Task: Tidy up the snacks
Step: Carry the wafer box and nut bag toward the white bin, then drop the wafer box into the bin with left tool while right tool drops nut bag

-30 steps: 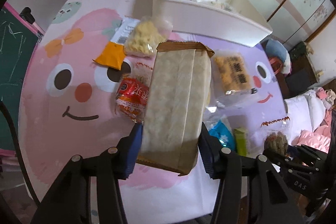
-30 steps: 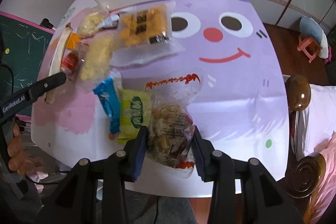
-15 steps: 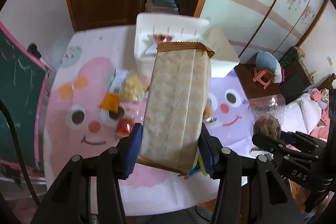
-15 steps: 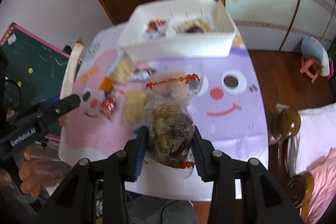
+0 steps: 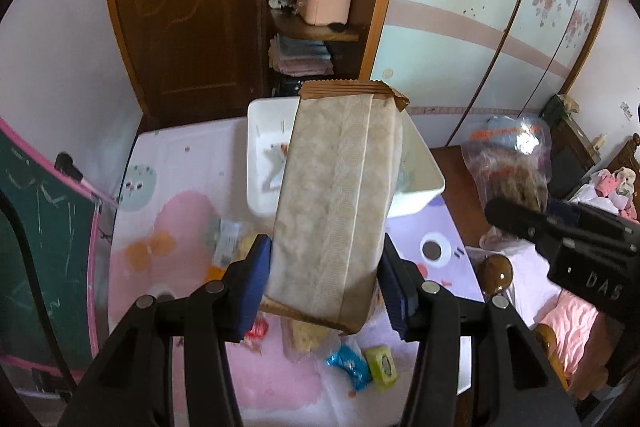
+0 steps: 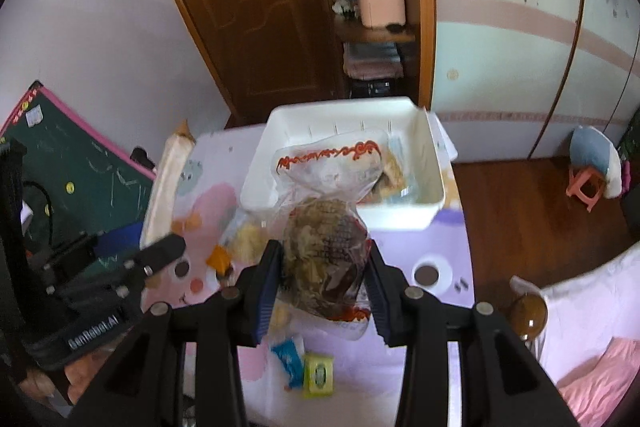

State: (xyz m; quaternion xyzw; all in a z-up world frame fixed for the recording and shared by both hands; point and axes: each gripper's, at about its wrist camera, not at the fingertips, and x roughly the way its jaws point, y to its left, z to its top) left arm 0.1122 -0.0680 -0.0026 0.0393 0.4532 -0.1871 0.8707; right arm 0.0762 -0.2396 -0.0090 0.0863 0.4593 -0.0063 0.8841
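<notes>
Left wrist view: I see my left gripper clamped on a tan wrapped snack pack, blue pads pressing its two long sides near the lower end. The pack stands up between the fingers, its brown crimped top towards the far white bin. Gripper and pack hang well above the bench, tilted downward. At the right, my right gripper shows, carrying a clear bag of brown snacks.

Right wrist view: my right gripper is closed on the clear bag, pads squeezing its bulging lower part; the bag's printed upper end overlaps the bin. It too hangs above the bench, pointing down. Loose snacks, among them a blue packet and a green packet, lie near below.
</notes>
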